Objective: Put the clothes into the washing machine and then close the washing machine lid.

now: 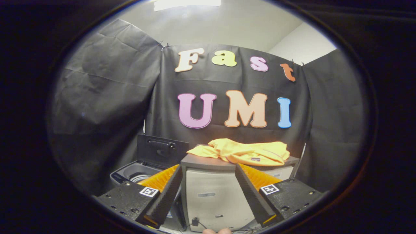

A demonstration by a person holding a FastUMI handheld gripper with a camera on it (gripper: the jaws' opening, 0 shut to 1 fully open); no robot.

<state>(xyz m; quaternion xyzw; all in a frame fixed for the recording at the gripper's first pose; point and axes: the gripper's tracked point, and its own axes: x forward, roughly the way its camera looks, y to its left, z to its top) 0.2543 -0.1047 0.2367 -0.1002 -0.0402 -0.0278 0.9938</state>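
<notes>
A crumpled yellow garment (244, 151) lies on top of a grey box-shaped cabinet (211, 191), beyond my fingers and a little to their right. To the cabinet's left stands the washing machine (138, 174), lower down, with its dark lid (161, 151) raised upright at the back and the drum opening showing. My gripper (208, 191) is open, its fingers spread wide with nothing between them. It sits short of the cabinet's front face and below the garment.
Black cloth walls close the booth on the left, back and right. A small plug and cable (195, 222) hang at the cabinet's lower front. Fingertips of a person's hand (217, 231) show just under the gripper.
</notes>
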